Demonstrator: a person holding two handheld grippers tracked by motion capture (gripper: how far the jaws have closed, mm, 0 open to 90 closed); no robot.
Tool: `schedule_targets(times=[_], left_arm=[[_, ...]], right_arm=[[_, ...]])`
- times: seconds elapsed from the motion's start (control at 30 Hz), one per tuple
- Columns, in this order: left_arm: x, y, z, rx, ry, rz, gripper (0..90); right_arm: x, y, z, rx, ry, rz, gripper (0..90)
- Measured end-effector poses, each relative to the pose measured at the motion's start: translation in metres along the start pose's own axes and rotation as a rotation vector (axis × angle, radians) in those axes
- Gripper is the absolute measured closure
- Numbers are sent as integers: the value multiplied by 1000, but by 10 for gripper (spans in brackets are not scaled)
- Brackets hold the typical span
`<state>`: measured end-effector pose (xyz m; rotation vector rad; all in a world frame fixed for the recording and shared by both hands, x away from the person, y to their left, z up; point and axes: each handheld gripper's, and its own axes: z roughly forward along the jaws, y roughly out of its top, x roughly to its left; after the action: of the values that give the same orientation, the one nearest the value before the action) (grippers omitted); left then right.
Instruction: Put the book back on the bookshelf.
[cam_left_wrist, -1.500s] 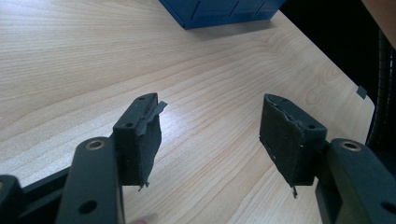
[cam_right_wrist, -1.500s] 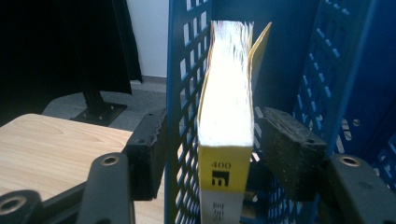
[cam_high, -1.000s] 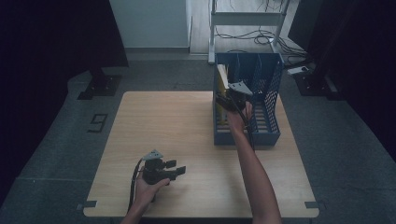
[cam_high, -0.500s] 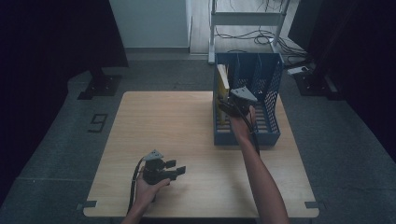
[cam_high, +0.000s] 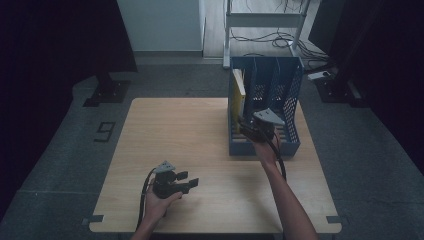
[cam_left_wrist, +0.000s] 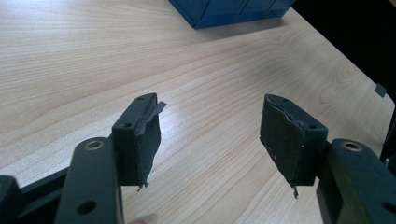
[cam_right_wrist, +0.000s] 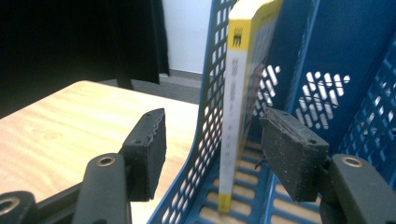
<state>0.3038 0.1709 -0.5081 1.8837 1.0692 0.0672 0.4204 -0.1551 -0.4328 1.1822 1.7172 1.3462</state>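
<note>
Wooden table (cam_high: 200, 130), upright yellow-spined book (cam_right_wrist: 233, 116)

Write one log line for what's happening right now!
right gripper: open, just closing a little, astride rack wall and yellow book | book: upright in blue file rack, leftmost slot | left gripper: open, nothing between, over table

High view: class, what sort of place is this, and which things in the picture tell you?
Probably a lab or studio set up for recording. A lone wooden table stands on grey floor between dark curtains, with a metal frame and loose cables behind a blue file rack.
</note>
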Motion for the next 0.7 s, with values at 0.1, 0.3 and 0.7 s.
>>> schedule_targets(times=[0.1,0.3,0.7], left_arm=[[1,-1,1,5,3,1,378],[4,-2,2,12,8,-7,378],[5,-4,6,30,17,-6,377]], right_arm=[[0,-9,-8,1,13,0,389],[-1,-27,-24,1,37,28,378],[1,-62,-66,35,90,7,357]])
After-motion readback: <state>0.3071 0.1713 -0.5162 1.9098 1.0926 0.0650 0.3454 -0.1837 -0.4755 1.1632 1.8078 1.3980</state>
